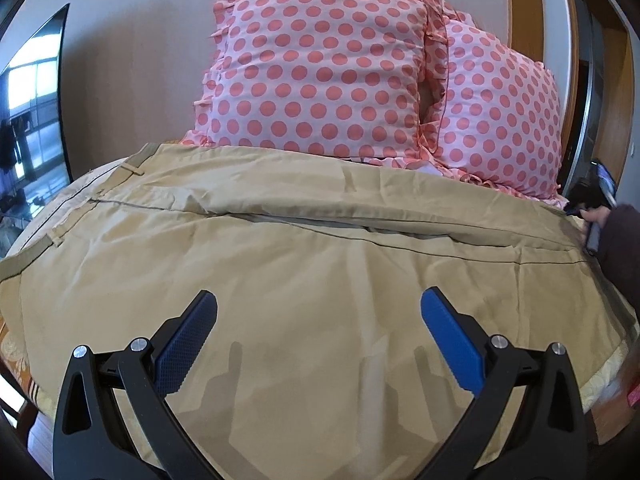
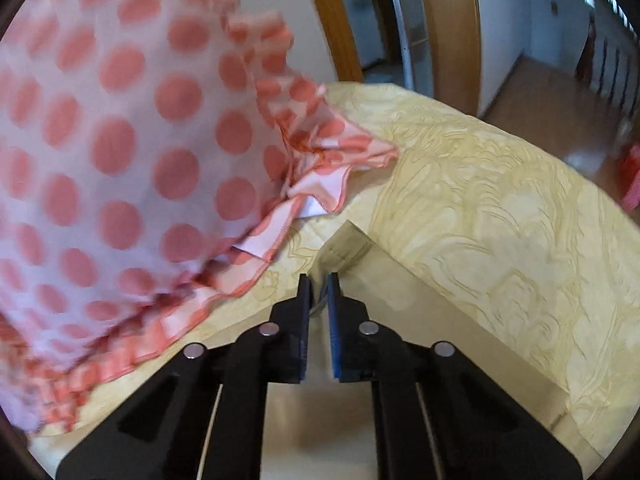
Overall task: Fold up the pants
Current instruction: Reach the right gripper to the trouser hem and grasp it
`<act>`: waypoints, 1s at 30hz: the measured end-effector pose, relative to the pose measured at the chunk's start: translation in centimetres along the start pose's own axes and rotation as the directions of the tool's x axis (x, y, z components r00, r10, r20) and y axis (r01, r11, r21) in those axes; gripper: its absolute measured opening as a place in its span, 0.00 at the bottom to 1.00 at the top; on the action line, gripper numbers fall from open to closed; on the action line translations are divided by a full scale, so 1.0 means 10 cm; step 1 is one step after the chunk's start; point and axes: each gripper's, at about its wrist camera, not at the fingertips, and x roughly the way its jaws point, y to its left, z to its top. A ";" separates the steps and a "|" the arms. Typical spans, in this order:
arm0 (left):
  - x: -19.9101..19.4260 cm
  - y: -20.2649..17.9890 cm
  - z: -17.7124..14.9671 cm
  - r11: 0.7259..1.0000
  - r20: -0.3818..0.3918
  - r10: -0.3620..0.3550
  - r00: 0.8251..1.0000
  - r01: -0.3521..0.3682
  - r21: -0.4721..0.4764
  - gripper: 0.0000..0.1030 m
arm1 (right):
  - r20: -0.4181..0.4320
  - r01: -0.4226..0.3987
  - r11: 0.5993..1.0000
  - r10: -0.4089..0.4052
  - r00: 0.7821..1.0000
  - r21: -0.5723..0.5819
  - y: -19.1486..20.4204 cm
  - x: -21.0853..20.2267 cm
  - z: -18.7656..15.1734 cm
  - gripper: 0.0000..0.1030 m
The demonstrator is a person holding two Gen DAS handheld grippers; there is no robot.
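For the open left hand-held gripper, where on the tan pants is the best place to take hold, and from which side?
Probably the waistband at the pants' left end: its thick edge with belt loops gives the fingers something to pinch, whereas the middle lies flat. The left hand-held gripper, open over that middle, should come in low from the left. The right hand-held gripper already pinches the far hem.

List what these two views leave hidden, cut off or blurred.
- Pants, left wrist view: near edge hidden behind the open left tongs; right end cut off by the frame edge.
- Right tongs, right wrist view: shut on a pants hem corner; the fabric between the pads is hidden.
- Polka-dot pillow, right wrist view: blurred, its left side cut off.
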 end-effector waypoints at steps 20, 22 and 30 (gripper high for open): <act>-0.28 -0.01 -0.06 0.999 0.032 0.007 0.999 -0.006 -0.040 0.99 | 0.008 -0.232 0.972 0.232 0.973 0.036 -0.27 -0.98 -0.40 0.60; -0.23 -0.01 -0.06 0.999 0.017 0.024 1.000 -0.023 -0.042 0.99 | -0.026 -0.131 0.991 0.131 0.991 -0.002 0.02 -0.60 -0.21 0.51; -0.01 0.07 -0.01 0.996 -0.027 0.080 0.996 -0.082 -0.042 0.99 | -0.082 0.215 0.977 -0.215 0.973 -0.007 0.44 0.46 0.09 0.45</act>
